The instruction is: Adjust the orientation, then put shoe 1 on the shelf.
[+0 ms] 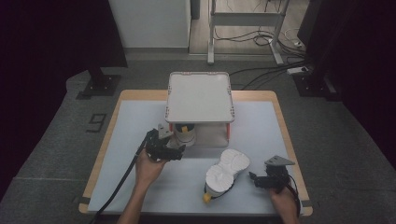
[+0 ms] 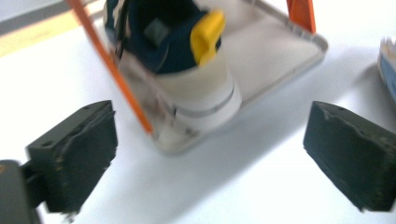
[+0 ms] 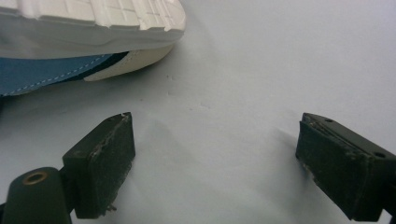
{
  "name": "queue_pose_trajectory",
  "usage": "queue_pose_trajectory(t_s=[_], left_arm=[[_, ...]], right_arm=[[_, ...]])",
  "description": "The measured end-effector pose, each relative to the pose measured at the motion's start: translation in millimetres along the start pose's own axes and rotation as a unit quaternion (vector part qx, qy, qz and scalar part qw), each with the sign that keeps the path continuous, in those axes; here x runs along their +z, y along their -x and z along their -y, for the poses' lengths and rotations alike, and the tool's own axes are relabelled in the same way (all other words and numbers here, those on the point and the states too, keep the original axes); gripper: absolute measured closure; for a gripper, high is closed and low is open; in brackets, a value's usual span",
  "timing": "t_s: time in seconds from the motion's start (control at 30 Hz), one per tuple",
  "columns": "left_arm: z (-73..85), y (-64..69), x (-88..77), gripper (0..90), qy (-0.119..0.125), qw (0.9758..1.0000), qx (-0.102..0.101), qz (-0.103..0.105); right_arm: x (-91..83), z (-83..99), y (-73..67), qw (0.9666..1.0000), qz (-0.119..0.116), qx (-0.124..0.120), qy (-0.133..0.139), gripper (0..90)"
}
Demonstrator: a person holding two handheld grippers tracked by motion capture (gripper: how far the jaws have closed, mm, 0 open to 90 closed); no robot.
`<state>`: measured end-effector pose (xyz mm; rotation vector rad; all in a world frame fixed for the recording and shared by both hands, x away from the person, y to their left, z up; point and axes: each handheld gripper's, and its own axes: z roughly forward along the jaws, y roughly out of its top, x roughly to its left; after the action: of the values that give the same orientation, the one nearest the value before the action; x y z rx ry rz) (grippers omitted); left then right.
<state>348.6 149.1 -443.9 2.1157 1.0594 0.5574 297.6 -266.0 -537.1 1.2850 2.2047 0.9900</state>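
A white sneaker with a navy collar and yellow heel tab (image 2: 196, 88) stands on the lower tray (image 2: 289, 60) of a small white rack (image 1: 200, 95) with orange legs (image 2: 112, 70). Its heel faces my left gripper (image 2: 210, 158), which is open just in front of it with nothing between the jaws. In the high view the left gripper (image 1: 179, 152) sits at the rack's front left corner. The matching sneaker (image 1: 227, 170) lies sole up on the mat. My right gripper (image 1: 252, 177) is open beside its toe, apart from it; the white sole (image 3: 88, 23) lies ahead to the left.
The rack's flat top covers most of the shoe under it in the high view. A pale mat (image 1: 140, 182) covers the wooden table (image 1: 285, 121). Cables and a metal frame (image 1: 243, 28) stand on the floor behind.
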Motion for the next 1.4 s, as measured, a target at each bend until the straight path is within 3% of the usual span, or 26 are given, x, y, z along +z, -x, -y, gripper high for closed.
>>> queue_pose_trajectory(t_s=[0.13, 0.33, 0.53, 0.63, 0.8, 0.97, 1.27, 1.4], left_arm=[[18.0, -5.2, -7.3, 0.0, -0.004, 1.0, 0.0, -0.004], [52.3, -13.7, -12.7, 0.0, 0.002, 0.9998, -0.017, 0.005], [87.4, -20.8, -9.5, 0.0, -0.022, 0.9994, -0.028, 0.002], [97.0, -23.9, -8.2, 0.0, -0.029, 0.9991, -0.032, 0.002], [116.6, -28.6, -4.5, 0.0, -0.059, 0.9975, -0.029, -0.026], [120.8, -34.1, -4.1, 0.0, -0.061, 0.9966, -0.054, -0.005], [121.3, -34.1, -4.0, 0.0, -0.06, 0.9967, -0.055, -0.005], [121.4, -34.0, -4.0, 0.0, -0.06, 0.9967, -0.055, -0.006]], right_arm=[[0.0, 0.0, -0.1, 1.0, 0.0, 0.0, 0.0, 11.1], [0.0, 0.0, -0.1, 1.0, 0.0, 0.0, 0.0, 11.1], [0.0, 0.0, -0.1, 1.0, 0.0, 0.0, 0.0, 11.1], [0.0, 0.0, -0.1, 1.0, 0.0, 0.0, 0.0, 11.2], [-0.1, 0.0, -0.2, 1.0, 0.0, 0.0, 0.0, 11.2], [-0.1, -0.1, -0.1, 1.0, 0.0, 0.0, -0.001, 11.2], [-2.3, -1.5, -1.9, 0.9999, -0.006, -0.005, -0.006, 9.3], [-11.8, -7.4, -6.0, 0.9998, -0.01, -0.014, 0.003, 8.6]])
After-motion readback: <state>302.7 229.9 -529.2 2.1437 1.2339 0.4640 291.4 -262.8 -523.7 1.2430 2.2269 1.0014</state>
